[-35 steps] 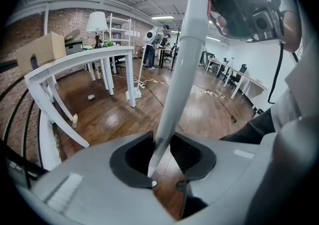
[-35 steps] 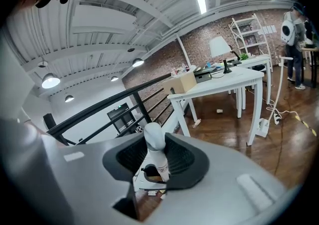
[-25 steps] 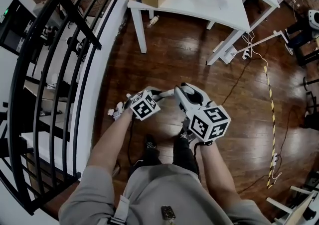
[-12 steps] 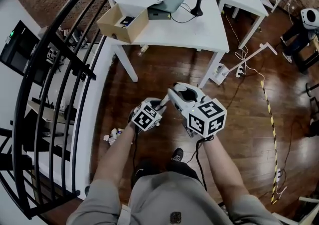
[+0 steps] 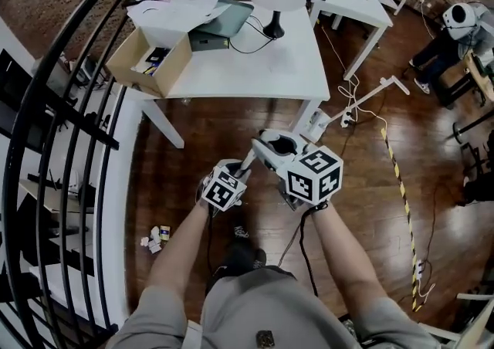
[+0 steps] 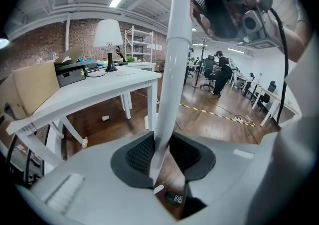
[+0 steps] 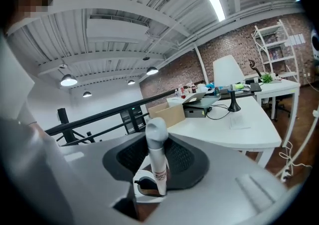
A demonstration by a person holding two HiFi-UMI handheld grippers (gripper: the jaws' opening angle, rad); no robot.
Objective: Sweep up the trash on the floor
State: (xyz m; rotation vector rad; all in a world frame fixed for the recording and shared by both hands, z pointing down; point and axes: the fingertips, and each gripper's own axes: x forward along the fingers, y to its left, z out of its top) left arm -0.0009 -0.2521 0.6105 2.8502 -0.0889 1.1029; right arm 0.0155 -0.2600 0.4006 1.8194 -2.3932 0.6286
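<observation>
Head view: the left gripper and the right gripper both clamp the white handle, the right one higher on it; the trash lies on the wood floor by the railing, lower left of both grippers and well apart from the handle.
Left gripper view: its pads press on the handle's shaft; a small bottle lies beside a table leg.
Right gripper view: its pads are closed on the handle's rounded top end; the white table stands beyond.

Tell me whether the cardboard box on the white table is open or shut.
Open: in the head view the cardboard box has an uncovered top, with items visible inside.
</observation>
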